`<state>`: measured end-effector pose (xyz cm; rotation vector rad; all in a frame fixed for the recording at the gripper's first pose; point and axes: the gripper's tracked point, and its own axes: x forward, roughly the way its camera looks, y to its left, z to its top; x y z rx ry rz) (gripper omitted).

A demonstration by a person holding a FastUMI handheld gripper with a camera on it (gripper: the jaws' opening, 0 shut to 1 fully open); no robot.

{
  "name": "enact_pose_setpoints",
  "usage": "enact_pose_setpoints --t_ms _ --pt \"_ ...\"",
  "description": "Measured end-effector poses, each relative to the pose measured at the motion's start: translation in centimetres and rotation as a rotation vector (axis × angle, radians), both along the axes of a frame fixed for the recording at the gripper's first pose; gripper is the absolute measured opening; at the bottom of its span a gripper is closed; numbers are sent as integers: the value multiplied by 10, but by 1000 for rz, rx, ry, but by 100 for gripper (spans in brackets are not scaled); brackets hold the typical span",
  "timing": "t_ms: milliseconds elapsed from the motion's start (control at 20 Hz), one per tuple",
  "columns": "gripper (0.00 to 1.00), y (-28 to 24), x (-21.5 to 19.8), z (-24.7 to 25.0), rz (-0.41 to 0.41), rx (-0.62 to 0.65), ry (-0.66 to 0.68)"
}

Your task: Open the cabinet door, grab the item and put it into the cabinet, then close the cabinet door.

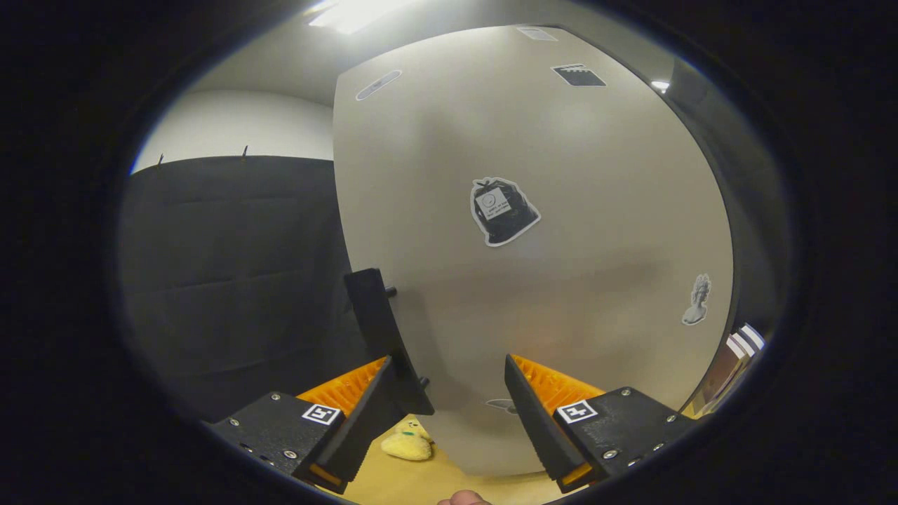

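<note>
Hand-held gripper (463,414) up close to the cabinet door (533,231) now, fingers spread wide and grasping nothing, the pale door panel filling the space between and beyond them. Just off the left finger (365,414) sits the black handle (382,337), a dark bar standing out from the door's edge on two small pegs; the finger's tip looks level with the handle's lower end, close beside it, though whether they touch is hard to call from here.

Down below the fingers, on the wooden table (435,480), lies the item: a small yellow plush toy (407,443), just beneath the left finger and near the door's bottom edge. It's outside the cabinet, not yet picked up. A fingertip of the person (463,499) peeks in at the very bottom. To the right of the right finger (544,421), past the door's far edge, a few books (736,361) lean.

My read: the door step is what's in hand, with the handle not yet caught between the fingers. The risks from here? With the jaws this wide and the handle off to the left rather than centred, a close could pinch only its edge and slip off under the pull. And that plush sits close to the door's foot, so a swinging door could well brush it and push it along the table.
</note>
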<state>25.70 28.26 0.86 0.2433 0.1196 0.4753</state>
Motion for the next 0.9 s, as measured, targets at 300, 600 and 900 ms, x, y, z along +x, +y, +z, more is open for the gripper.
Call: enact_pose_setpoints --t_ms 300,600,900 --pt "96 4 10 1 -47 -31 -37" --pt "96 8 22 -2 -60 -32 -35" --pt "96 9 22 -3 -63 -25 -28"
